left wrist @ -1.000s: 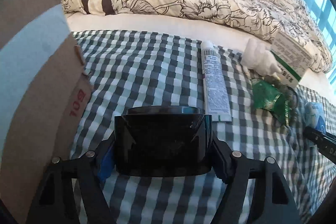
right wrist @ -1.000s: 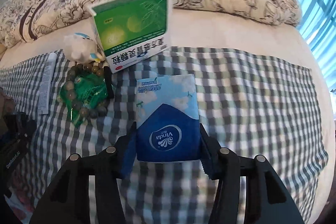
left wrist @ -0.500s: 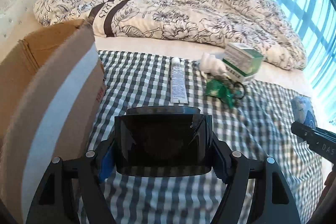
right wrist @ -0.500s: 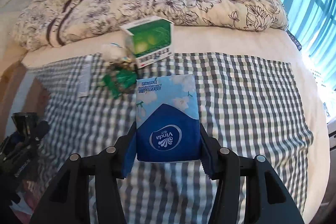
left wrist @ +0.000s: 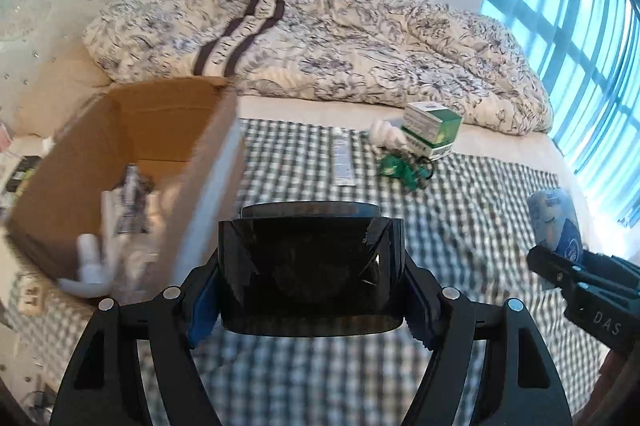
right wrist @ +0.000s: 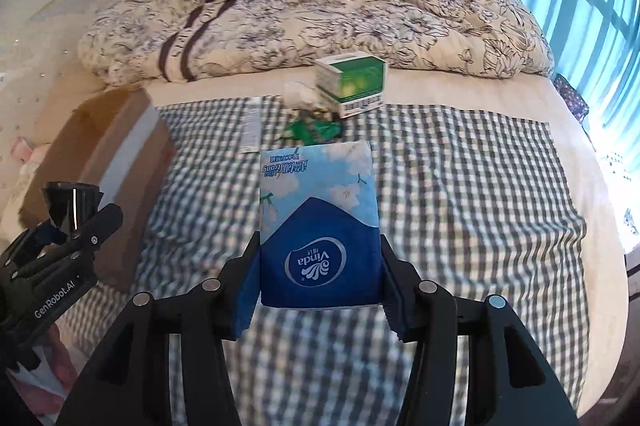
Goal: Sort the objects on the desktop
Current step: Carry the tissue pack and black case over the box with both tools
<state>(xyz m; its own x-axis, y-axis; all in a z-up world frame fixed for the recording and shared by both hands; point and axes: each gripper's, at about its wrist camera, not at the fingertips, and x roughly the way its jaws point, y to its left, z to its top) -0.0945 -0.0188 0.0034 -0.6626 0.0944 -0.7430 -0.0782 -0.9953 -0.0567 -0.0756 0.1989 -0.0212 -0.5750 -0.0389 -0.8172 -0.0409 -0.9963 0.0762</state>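
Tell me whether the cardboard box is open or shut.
Open. The left wrist view looks down into the cardboard box past its raised flaps, and blurred white and dark items lie inside it.

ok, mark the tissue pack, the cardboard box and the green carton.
tissue pack (right wrist: 318, 226): right wrist view, blue front face.
cardboard box (left wrist: 168, 118): left wrist view, inner back wall.
green carton (right wrist: 358, 80): right wrist view, green front face.

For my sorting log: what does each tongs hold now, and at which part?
Left tongs clamp the black glossy container by its two sides. Right tongs clamp the blue tissue pack at its lower side edges.
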